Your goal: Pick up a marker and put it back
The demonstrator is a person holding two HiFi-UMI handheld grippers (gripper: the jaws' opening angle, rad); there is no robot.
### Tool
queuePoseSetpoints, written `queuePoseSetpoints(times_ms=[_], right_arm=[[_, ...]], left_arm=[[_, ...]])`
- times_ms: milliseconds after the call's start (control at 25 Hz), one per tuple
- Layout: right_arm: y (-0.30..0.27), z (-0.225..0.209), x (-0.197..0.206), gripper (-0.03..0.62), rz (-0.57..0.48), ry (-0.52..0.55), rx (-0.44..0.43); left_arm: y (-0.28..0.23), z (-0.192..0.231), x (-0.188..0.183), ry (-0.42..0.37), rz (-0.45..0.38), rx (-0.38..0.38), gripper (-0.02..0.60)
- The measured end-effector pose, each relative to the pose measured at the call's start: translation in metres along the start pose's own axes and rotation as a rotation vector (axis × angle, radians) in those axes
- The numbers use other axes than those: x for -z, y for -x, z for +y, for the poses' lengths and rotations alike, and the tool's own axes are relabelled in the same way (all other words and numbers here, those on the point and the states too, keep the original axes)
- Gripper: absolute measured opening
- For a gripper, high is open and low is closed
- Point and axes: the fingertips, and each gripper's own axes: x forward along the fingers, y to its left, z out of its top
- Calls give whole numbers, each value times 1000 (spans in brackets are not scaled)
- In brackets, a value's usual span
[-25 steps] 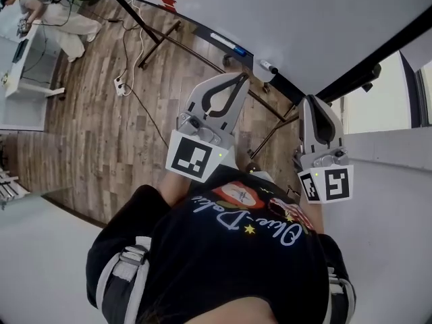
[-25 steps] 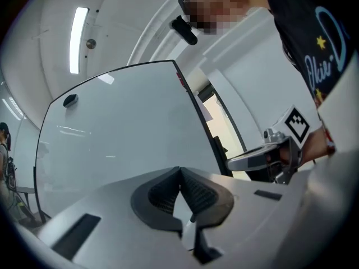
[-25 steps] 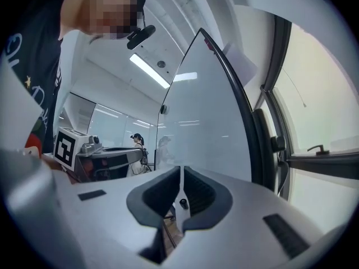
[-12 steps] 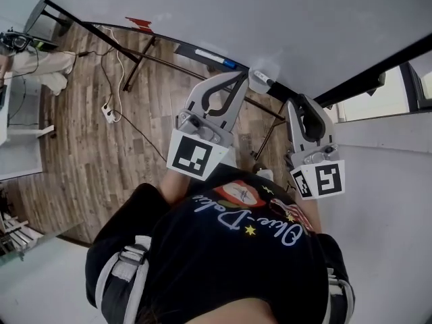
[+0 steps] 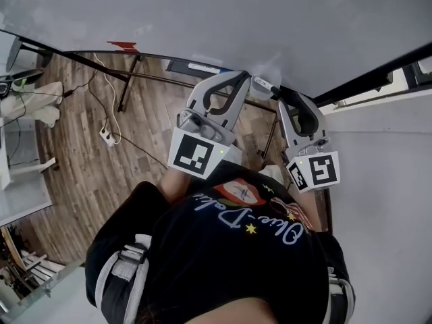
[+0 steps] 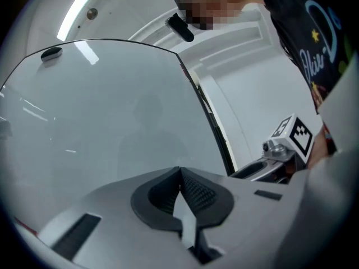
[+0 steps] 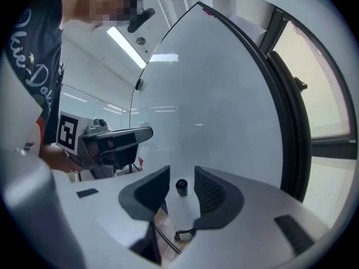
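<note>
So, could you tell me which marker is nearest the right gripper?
The black-capped marker, between the right gripper's jaws, which have just been opening; the blue-capped marker lies farther left on the tray.

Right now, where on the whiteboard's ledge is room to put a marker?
The dark ledge looks bare left of the white, blue-tipped marker. Its right end is crowded: the right gripper, jaws just opened, straddles the black-capped marker, with the shut left gripper beside it.

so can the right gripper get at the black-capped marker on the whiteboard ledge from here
Probably yes. The right gripper has just been opening its jaws, and the marker shows end-on between them, untouched, with nothing in the way.
</note>
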Motion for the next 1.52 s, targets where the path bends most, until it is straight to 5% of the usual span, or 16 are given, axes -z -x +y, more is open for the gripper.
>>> queuePoseSetpoints(times_ms=[400, 1520], right_arm=[[-21, 0, 27, 127, 63, -12, 66], [-39, 0, 27, 75, 129, 45, 110]], left_arm=[[-7, 11, 8, 7, -25, 74, 3], [7, 52, 24, 25, -22, 32, 3]])
